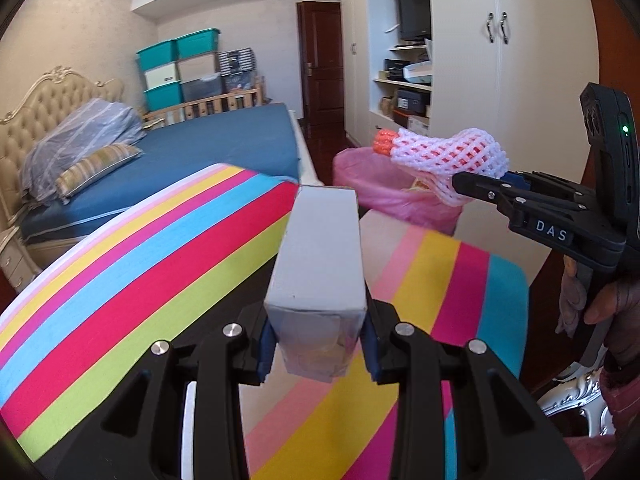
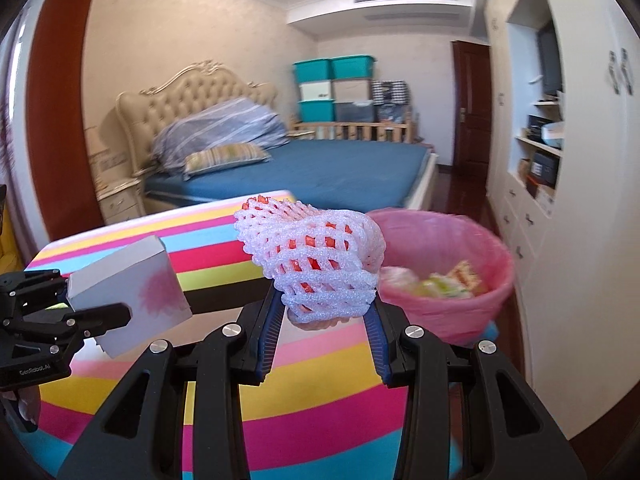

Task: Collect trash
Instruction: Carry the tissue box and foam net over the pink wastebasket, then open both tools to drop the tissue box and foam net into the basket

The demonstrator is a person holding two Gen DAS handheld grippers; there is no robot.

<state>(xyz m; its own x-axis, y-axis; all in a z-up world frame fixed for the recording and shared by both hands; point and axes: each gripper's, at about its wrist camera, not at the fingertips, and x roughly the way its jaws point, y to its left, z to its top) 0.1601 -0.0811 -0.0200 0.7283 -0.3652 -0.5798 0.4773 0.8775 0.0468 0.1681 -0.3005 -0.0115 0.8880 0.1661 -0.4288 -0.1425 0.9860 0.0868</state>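
Observation:
My left gripper (image 1: 318,350) is shut on a long grey-white carton (image 1: 320,264), which points forward over the striped table (image 1: 140,264). The same carton (image 2: 128,292) shows at the left of the right wrist view, held by the left gripper (image 2: 108,320). My right gripper (image 2: 326,320) is shut on a white foam fruit net (image 2: 312,256) with orange foam inside. In the left wrist view that net (image 1: 448,152) hangs just above the pink-lined trash bin (image 1: 384,196), held by the right gripper (image 1: 464,184). The bin (image 2: 452,300) holds several wrappers.
A bed with a blue sheet (image 1: 224,148) and pillows (image 1: 80,148) lies beyond the table. White cupboards and shelves (image 1: 460,64) line the right wall. Storage boxes (image 1: 180,68) are stacked at the far wall. A person's gloved hand (image 1: 612,304) grips the right tool.

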